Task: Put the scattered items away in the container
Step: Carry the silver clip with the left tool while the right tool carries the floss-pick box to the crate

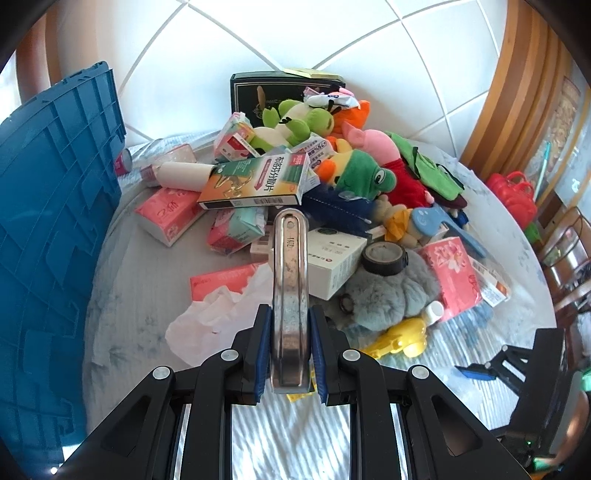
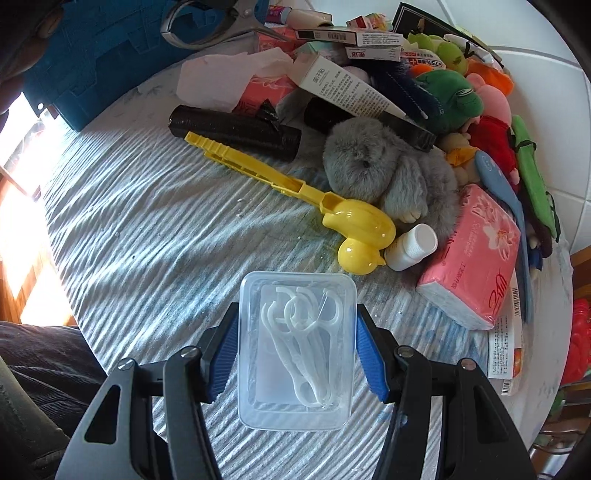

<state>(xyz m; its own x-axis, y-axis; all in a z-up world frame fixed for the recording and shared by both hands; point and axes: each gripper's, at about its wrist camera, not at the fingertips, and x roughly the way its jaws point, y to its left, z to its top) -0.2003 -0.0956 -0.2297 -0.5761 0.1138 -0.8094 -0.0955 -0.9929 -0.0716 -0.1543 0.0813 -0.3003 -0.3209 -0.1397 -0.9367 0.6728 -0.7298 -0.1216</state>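
My left gripper is shut on a shiny metal clip-like tool and holds it above the cluttered table; the tool also shows at the top of the right wrist view. The blue container stands at the left. My right gripper is closed on a clear plastic box of white floss picks over the striped cloth. The right gripper shows in the left wrist view at lower right.
A pile fills the table: plush toys, medicine boxes, pink tissue packs, a grey furry toy, a yellow plastic tool, a white bottle, a black roll, crumpled white paper.
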